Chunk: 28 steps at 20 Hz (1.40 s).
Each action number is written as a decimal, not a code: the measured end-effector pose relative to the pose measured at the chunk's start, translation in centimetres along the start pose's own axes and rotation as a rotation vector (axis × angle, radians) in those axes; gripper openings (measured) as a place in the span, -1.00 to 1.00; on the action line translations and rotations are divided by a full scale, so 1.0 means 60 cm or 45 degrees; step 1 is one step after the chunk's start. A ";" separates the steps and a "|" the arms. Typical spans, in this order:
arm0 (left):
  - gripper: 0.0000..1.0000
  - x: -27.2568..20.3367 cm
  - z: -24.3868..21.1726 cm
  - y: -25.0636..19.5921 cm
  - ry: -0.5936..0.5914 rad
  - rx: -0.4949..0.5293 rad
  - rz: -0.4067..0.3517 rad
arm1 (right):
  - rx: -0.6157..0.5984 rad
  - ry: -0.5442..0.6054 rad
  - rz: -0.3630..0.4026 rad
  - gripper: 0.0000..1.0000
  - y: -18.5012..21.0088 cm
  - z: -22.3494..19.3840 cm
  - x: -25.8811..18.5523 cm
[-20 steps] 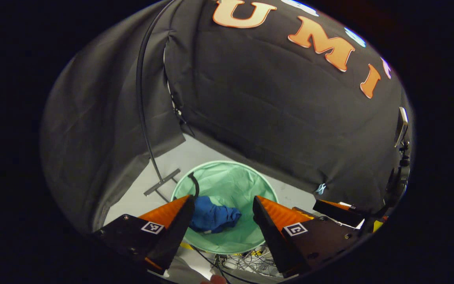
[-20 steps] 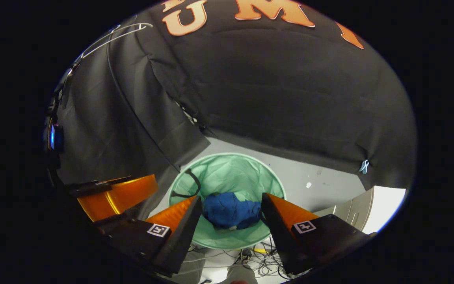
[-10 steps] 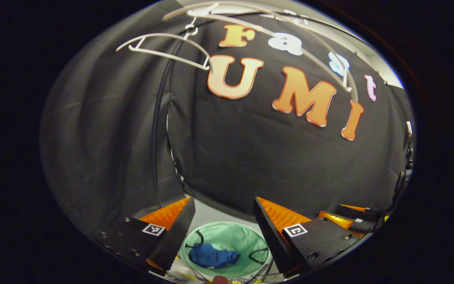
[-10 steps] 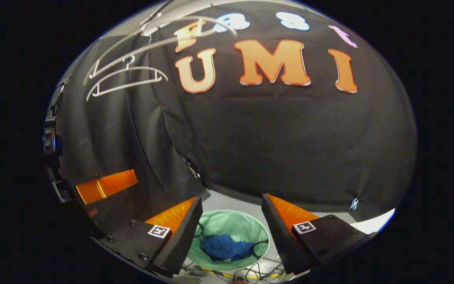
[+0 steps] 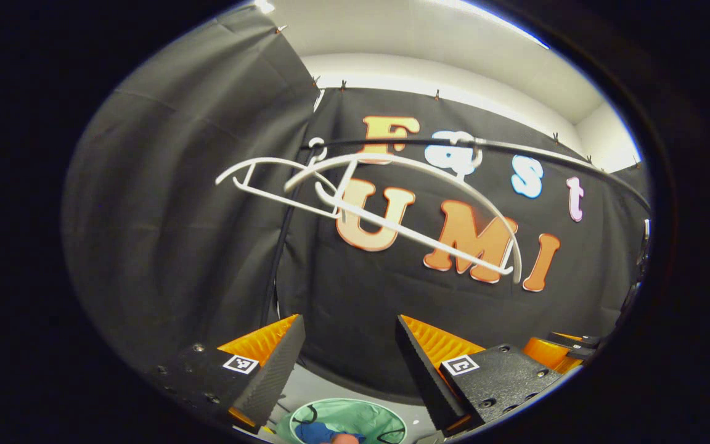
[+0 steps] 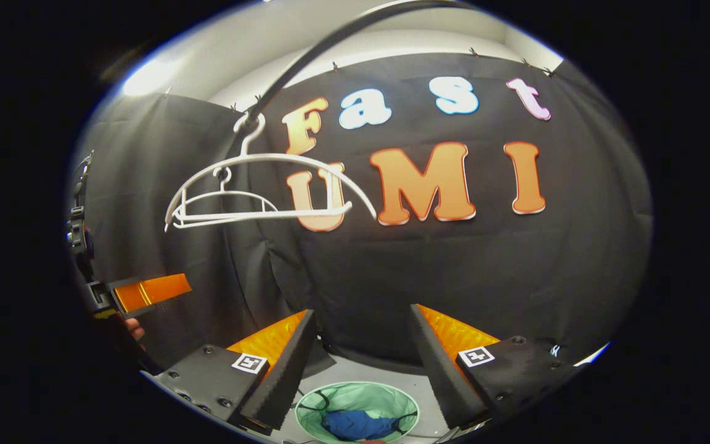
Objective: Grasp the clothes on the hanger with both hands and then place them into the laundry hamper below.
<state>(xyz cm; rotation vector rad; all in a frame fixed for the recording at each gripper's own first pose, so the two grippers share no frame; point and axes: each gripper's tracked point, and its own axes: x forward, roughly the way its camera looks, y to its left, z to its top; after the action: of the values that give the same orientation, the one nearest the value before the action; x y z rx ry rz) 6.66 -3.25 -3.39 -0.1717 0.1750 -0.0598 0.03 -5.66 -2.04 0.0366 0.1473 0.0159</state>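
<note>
My left gripper [image 5: 342, 364] and my right gripper [image 6: 361, 364] both have their jaws spread wide and grasp nothing. The blue garment [image 6: 358, 424] lies bunched at the bottom of the green hamper [image 6: 386, 401], which stands on the floor [image 6: 355, 370] below both grippers, so I judge the job essentially finished.

What could go wrong now is mostly above me. Both grippers point up toward the white hangers [image 6: 256, 191] on the black rail [image 6: 330, 43], and if I lift either one carelessly an open finger could catch a hanger's lower bar and knock it off the rail or set it swinging. The hamper looks light and soft-sided, so a bump on the way down could tip it and spill the garment. Its thin black handles [image 6: 318, 401] could also snag a finger.

Counted: two grippers, one hamper, one blue garment. In the right gripper view I make out two bare hangers, a smaller one hung beneath the larger; the left gripper view also shows two [image 5: 392, 203]. I see one rail.
</note>
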 end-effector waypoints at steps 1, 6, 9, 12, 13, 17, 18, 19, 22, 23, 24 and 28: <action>0.76 0.002 0.037 0.003 -0.033 0.017 0.021 | -0.009 -0.046 0.008 0.94 0.004 0.019 -0.016; 0.77 -0.042 0.126 0.003 -0.219 0.064 0.058 | -0.068 -0.189 0.022 0.88 0.003 0.113 -0.101; 0.84 -0.051 0.149 -0.004 -0.262 0.048 0.039 | -0.072 -0.215 0.017 1.00 0.001 0.118 -0.107; 0.80 -0.065 0.158 -0.003 -0.300 0.084 0.044 | -0.080 -0.247 -0.010 0.76 -0.006 0.128 -0.108; 0.80 -0.070 0.158 -0.003 -0.303 0.088 0.047 | -0.074 -0.248 -0.015 0.95 -0.006 0.129 -0.109; 0.84 -0.065 0.145 -0.009 -0.276 0.045 0.022 | -0.062 -0.242 -0.028 0.95 -0.024 0.128 -0.113; 0.83 -0.064 0.145 -0.008 -0.281 0.034 0.024 | -0.059 -0.242 -0.029 0.95 -0.031 0.128 -0.116; 0.83 -0.066 0.146 -0.007 -0.287 0.026 0.026 | -0.055 -0.242 -0.031 0.77 -0.034 0.129 -0.120; 0.89 -0.071 0.153 -0.001 -0.307 0.064 0.053 | -0.050 -0.238 -0.026 0.95 -0.037 0.129 -0.122; 0.83 -0.073 0.157 0.000 -0.317 0.083 0.062 | -0.052 -0.241 -0.022 0.89 -0.035 0.130 -0.121; 0.83 -0.073 0.160 -0.001 -0.324 0.096 0.065 | -0.055 -0.245 -0.018 1.00 -0.034 0.131 -0.121; 0.83 -0.075 0.161 -0.011 -0.328 0.108 0.051 | -0.049 -0.246 0.005 0.77 -0.016 0.124 -0.103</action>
<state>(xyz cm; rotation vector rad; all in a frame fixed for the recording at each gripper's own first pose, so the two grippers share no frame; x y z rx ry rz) 3.94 -1.97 6.86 -0.0900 -0.0814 -0.0052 -4.99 -7.01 6.22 0.0001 -0.0459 0.0190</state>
